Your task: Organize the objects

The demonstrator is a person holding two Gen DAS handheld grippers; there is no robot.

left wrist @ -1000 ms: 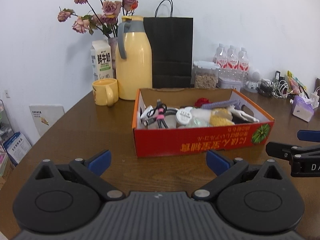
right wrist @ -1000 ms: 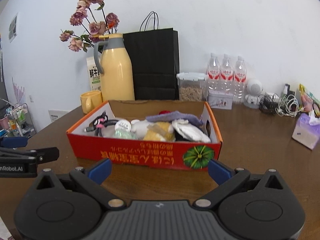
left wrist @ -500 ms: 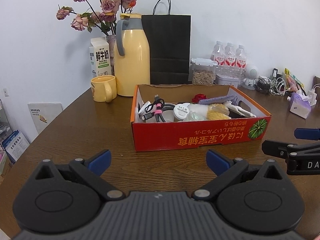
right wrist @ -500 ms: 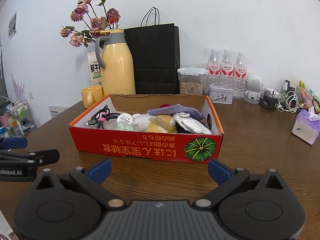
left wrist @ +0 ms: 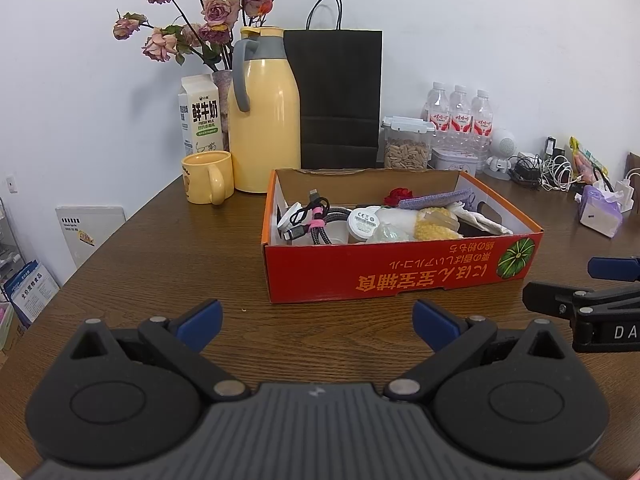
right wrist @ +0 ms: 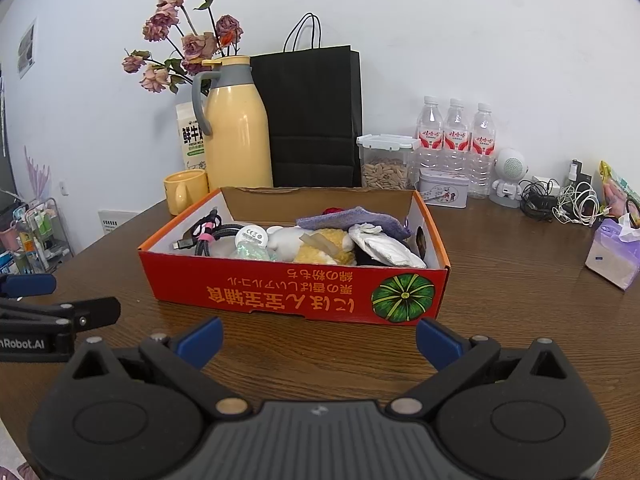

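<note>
A red cardboard box (left wrist: 400, 276) (right wrist: 296, 288) stands on the brown wooden table. It holds bundled cables (left wrist: 312, 224) (right wrist: 208, 232), a white round charger (left wrist: 363, 221) (right wrist: 251, 236), a yellow plush (left wrist: 434, 226) (right wrist: 326, 246), a purple cloth (left wrist: 434, 200) (right wrist: 352, 218), a red item (left wrist: 398, 194) and white pieces. My left gripper (left wrist: 316, 320) is open and empty, in front of the box's left part. My right gripper (right wrist: 318, 334) is open and empty, just in front of the box's front wall. Each gripper shows at the other view's edge.
Behind the box stand a yellow thermos (left wrist: 264, 120), a yellow mug (left wrist: 208, 176), a milk carton (left wrist: 200, 116), dried roses (left wrist: 200, 28), a black paper bag (left wrist: 336, 92), a seed jar (left wrist: 406, 144), three water bottles (left wrist: 458, 116) and a tin (right wrist: 444, 192). Chargers (right wrist: 560, 200) and a tissue pack (right wrist: 614, 252) lie at right.
Both grippers have risen and pulled back a little from the box, so more of its inside shows. Both stay open and empty.
</note>
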